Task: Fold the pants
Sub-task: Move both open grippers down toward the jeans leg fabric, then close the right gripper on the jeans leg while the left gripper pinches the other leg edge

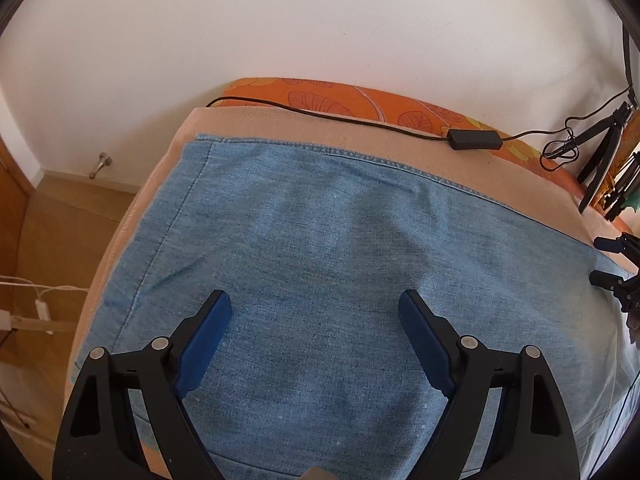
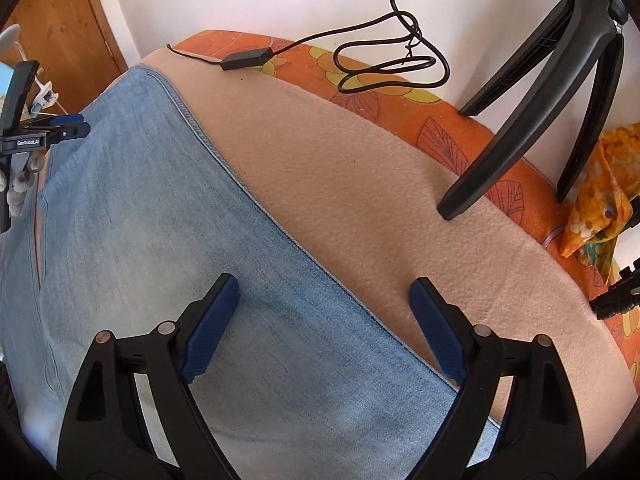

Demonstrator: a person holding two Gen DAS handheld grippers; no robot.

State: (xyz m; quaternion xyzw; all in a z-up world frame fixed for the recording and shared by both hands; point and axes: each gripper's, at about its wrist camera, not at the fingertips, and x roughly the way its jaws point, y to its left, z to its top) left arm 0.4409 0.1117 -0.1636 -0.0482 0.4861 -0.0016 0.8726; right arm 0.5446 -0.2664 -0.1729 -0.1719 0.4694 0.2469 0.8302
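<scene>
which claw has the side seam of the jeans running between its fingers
The right claw: the jeans edge seam crosses its gap, with one finger over beige blanket. The left claw sits wholly over denim.

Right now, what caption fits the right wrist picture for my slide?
Open right gripper hovers over light blue denim pants spread on a beige fleece blanket.

1. I was looking at a home, a bedroom probably: a bed with an orange leaf-print sheet [image 1: 320,100] under a beige fleece blanket [image 2: 360,160].
2. Plain white wall [image 1: 280,20], wooden door [image 2: 68,20] and a doorstop [image 1: 100,164] by the skirting.
3. A black tripod [image 2: 540,100] stood on the bed.
</scene>
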